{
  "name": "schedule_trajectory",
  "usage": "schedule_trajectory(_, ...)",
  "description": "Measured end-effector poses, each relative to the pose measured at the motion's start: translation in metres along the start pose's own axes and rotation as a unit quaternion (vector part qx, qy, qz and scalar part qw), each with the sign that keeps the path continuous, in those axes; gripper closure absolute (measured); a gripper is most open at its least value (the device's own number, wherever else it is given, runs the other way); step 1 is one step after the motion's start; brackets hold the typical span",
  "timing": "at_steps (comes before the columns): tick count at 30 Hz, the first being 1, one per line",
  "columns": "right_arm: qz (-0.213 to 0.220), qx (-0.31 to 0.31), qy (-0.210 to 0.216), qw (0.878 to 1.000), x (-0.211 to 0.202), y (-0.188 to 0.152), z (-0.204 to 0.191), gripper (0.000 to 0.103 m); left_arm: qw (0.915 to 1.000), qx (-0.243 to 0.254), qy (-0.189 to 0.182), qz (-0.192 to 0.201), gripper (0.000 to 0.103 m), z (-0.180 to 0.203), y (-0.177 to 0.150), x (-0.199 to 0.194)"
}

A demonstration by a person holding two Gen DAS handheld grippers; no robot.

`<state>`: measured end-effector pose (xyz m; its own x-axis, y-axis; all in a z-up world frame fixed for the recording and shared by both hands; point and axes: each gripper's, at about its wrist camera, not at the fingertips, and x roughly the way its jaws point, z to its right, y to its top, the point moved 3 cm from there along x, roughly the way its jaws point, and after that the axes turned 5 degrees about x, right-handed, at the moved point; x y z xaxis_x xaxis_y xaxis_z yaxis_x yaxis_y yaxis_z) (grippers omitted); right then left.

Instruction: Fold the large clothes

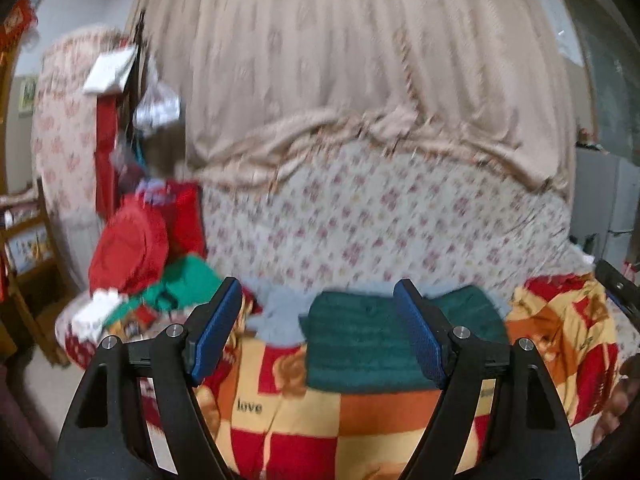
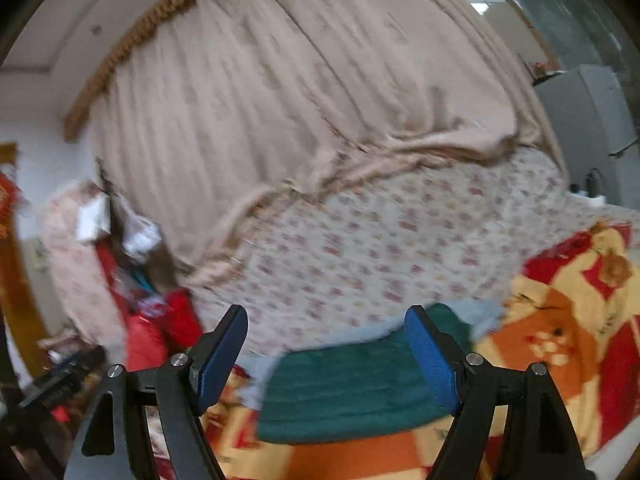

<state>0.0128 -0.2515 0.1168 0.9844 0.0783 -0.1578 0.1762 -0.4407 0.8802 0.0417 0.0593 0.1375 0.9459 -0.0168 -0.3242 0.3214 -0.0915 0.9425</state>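
Observation:
A dark green quilted garment (image 1: 360, 344) lies folded on a red, orange and yellow patterned blanket (image 1: 320, 432) on the bed, with pale blue fluffy lining (image 1: 280, 316) showing at its left edge. It also shows in the right wrist view (image 2: 348, 396). My left gripper (image 1: 318, 332) is open and empty, held just above and in front of the garment. My right gripper (image 2: 326, 360) is open and empty, also just before the garment. Both views are motion blurred.
A floral sheet (image 1: 380, 220) covers the bed behind, with a beige curtain (image 1: 340, 60) hanging onto it. A pile of red and green clothes (image 1: 140, 256) sits at the left. A grey fridge (image 2: 588, 128) stands at the right.

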Motion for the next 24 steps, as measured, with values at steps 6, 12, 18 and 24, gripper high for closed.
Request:
schedule_trajectory(6,-0.113,0.018,-0.077,0.991,0.067,-0.039,0.07,0.024,0.9955,-0.01,0.003,-0.094,0.024,-0.011,-0.043,0.077)
schedule_trajectory(12,-0.159,0.059,-0.107,0.98,0.085,-0.059,0.119,0.024,0.9878,-0.058,-0.018,-0.143,0.024,-0.03,-0.062,0.106)
schedule_trajectory(18,-0.161,0.06,-0.108,0.979,0.08,-0.051,0.13,0.024,0.9873,-0.055,-0.018,-0.148,0.024,-0.034,-0.057,0.11)
schedule_trajectory(24,-0.219,0.016,-0.108,0.97,0.134,-0.056,0.147,0.024,0.9791,-0.015,-0.04,-0.199,0.024,-0.022,-0.065,0.175)
